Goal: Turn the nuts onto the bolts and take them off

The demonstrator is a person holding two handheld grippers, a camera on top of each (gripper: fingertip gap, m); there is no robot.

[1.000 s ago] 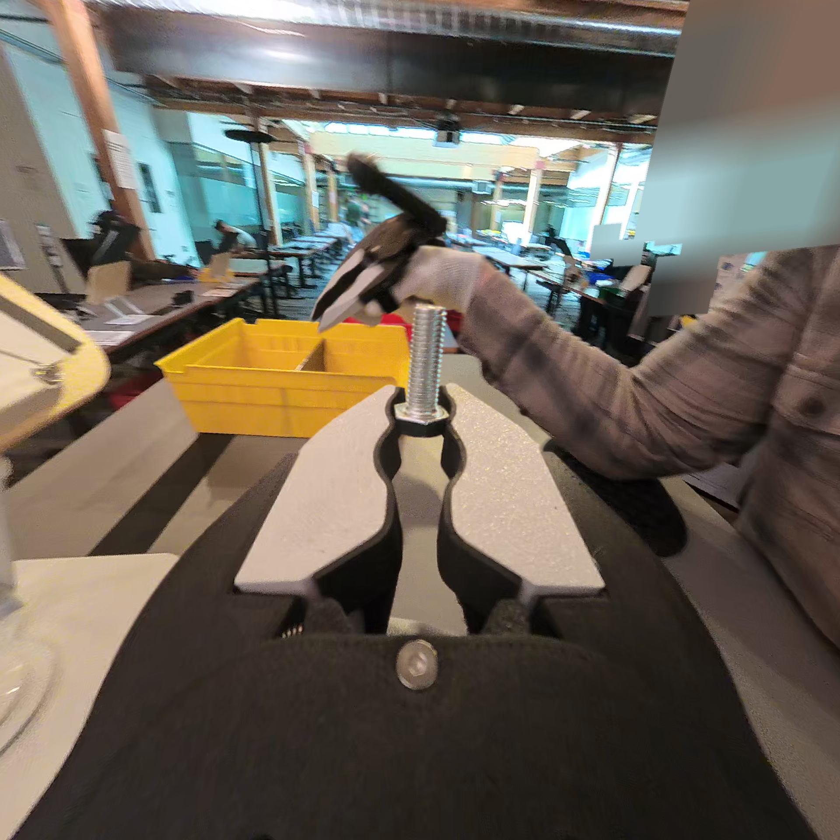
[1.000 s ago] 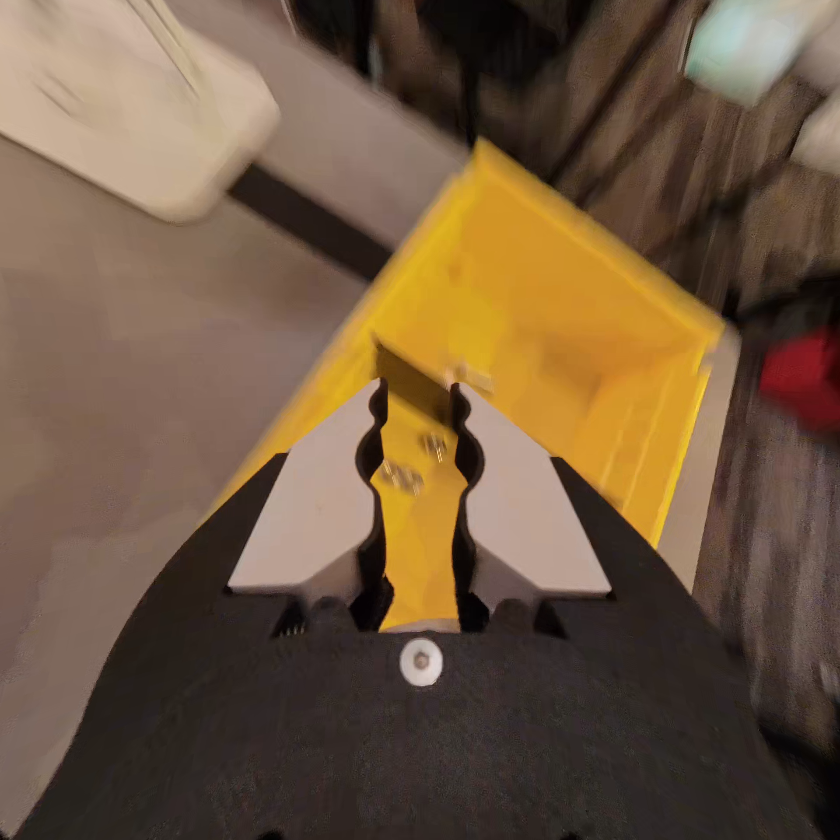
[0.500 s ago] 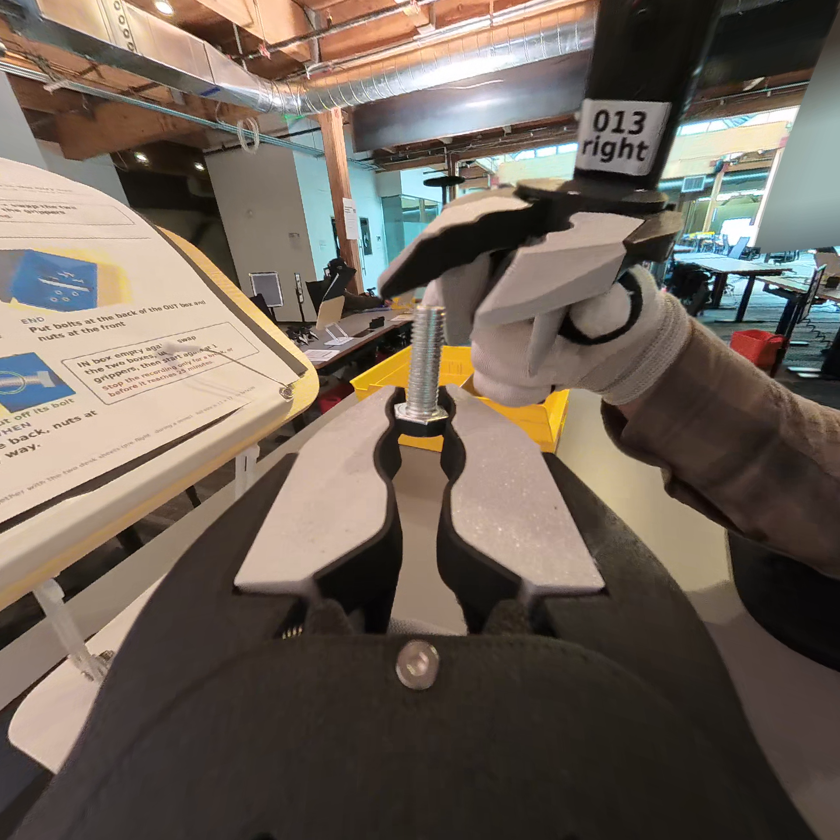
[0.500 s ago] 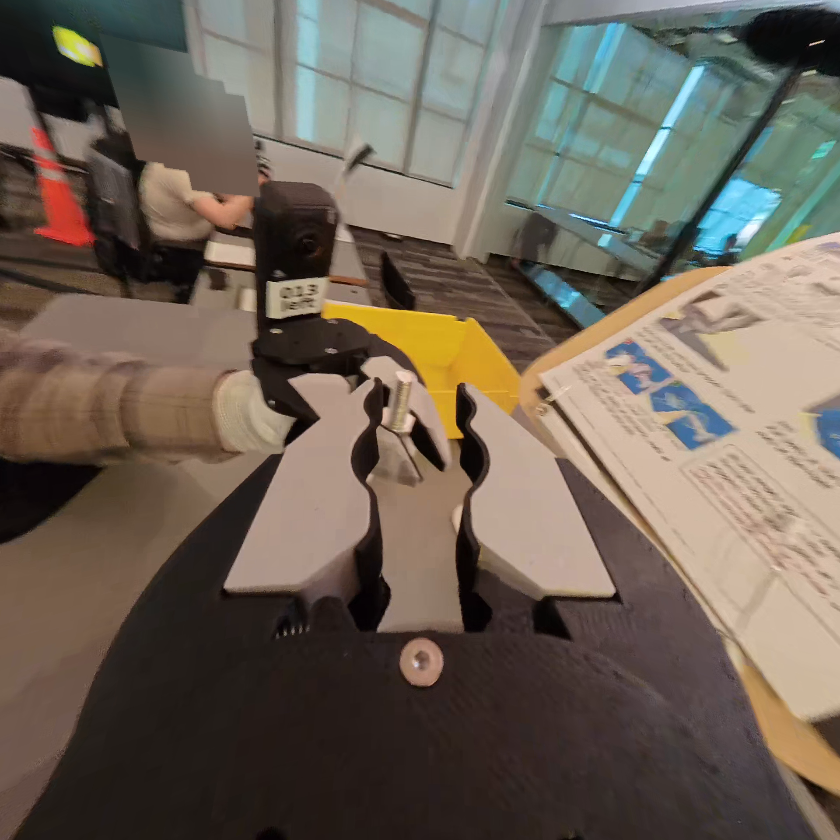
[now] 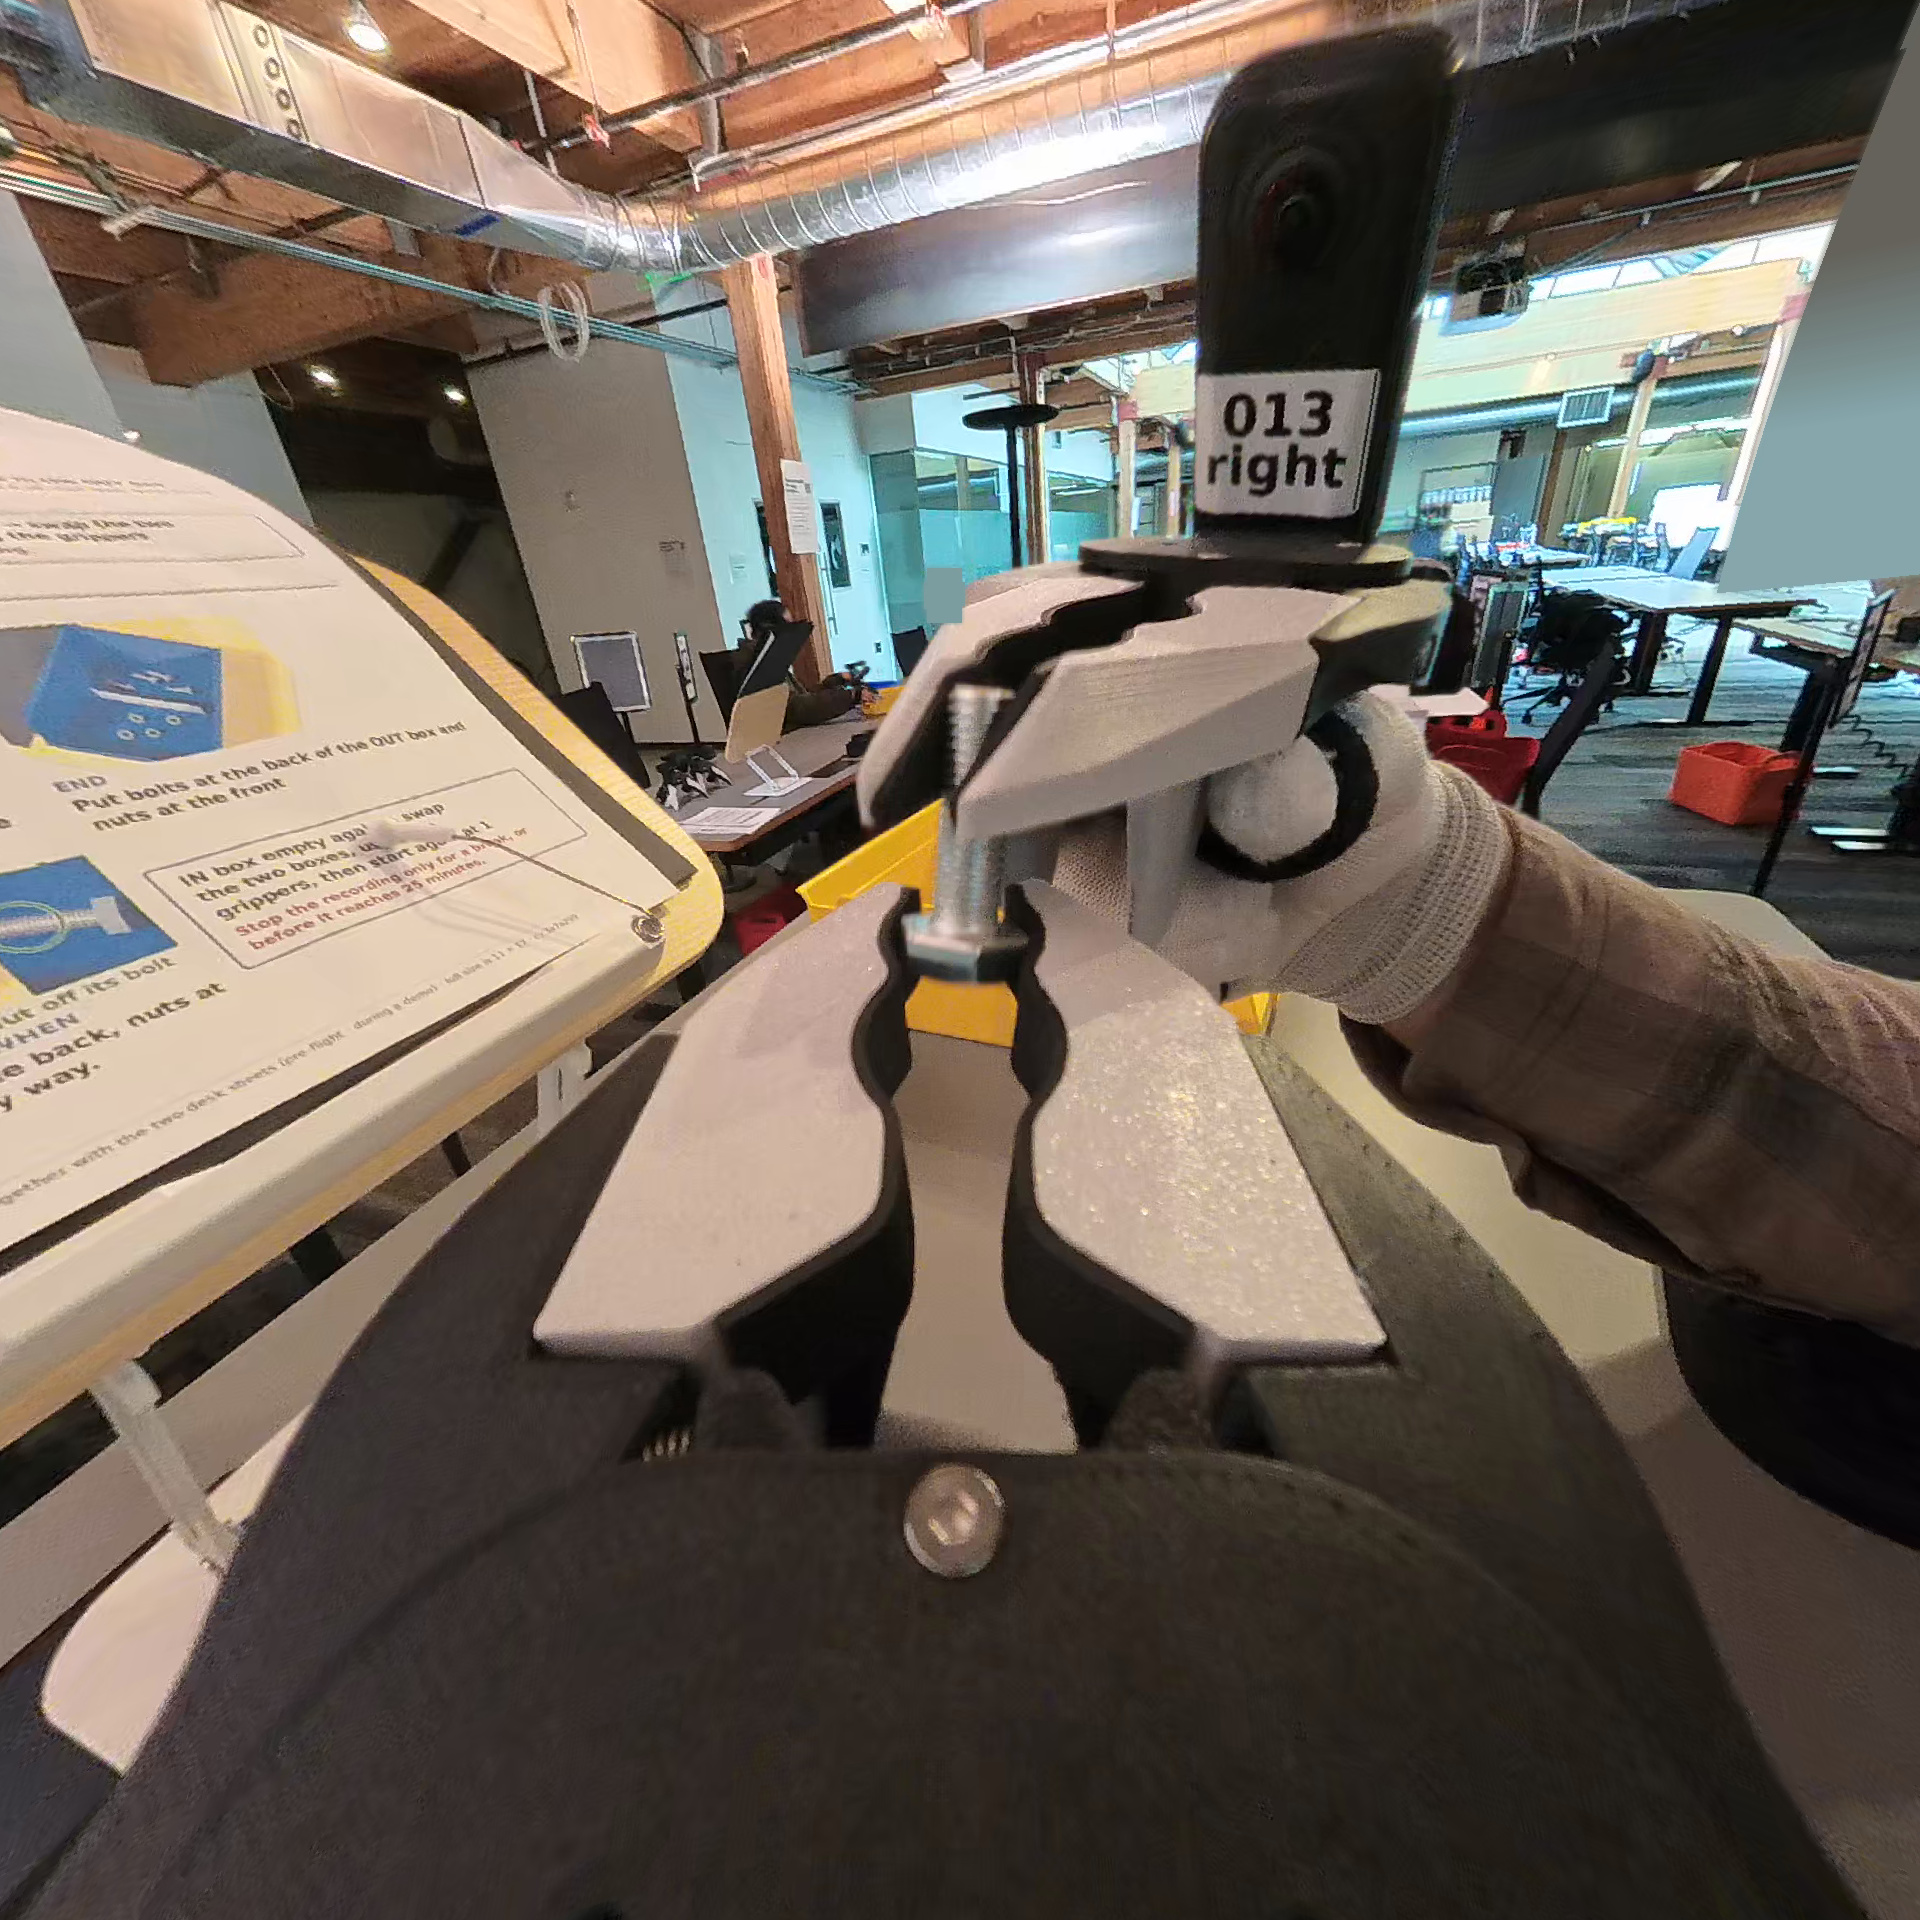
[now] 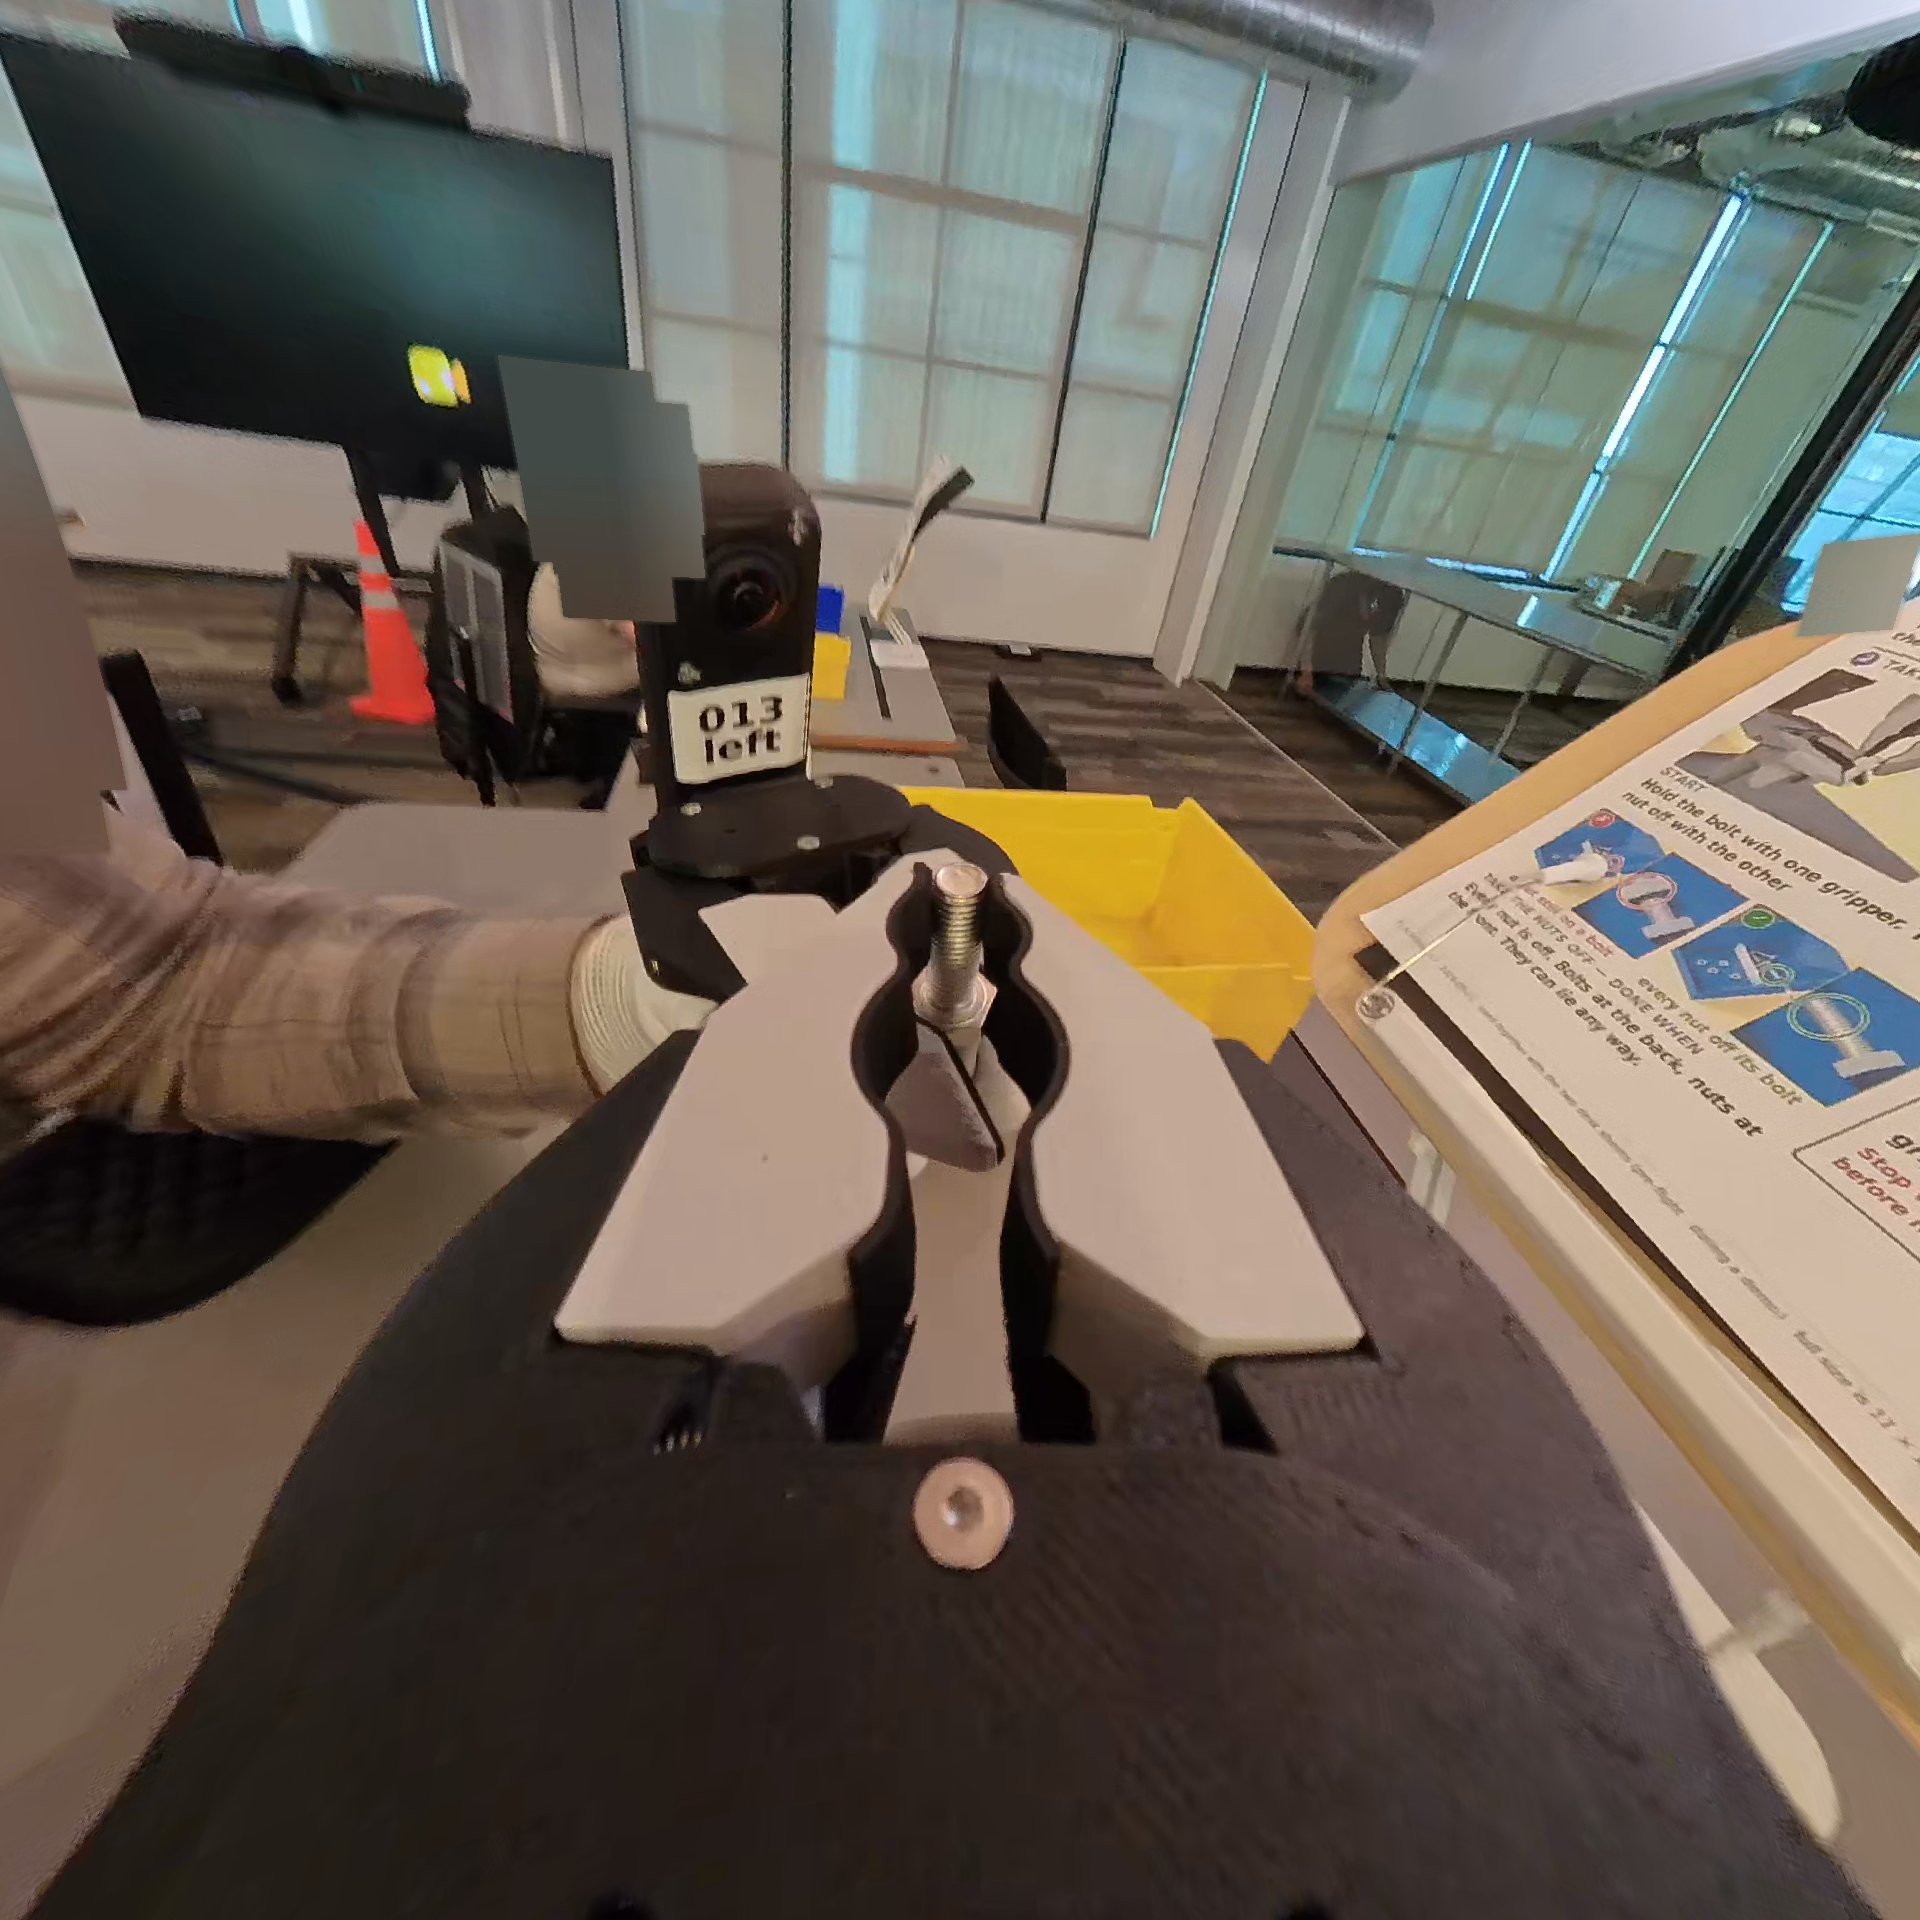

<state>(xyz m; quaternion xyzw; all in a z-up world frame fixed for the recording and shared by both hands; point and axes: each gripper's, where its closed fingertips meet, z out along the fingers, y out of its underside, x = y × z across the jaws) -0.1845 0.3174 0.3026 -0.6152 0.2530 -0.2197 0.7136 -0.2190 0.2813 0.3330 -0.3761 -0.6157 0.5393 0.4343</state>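
The bolt (image 5: 968,831) is gripped at its head by the left claw (image 5: 964,961), its threads straddled by the open right claw (image 6: 958,914).

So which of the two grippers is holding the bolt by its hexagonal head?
The left gripper: its fingertips clamp the head of the bolt, while the right gripper sits around the threaded shaft above.

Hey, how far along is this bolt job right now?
Done: the left gripper is shut on the bolt, clamped near its head with the thread pointing up. In hand: the right gripper has its fingers around the thread, apparently not closed on it yet. No nut is visible on the thread. Left: any turning, then dropping the parts in the yellow bin.
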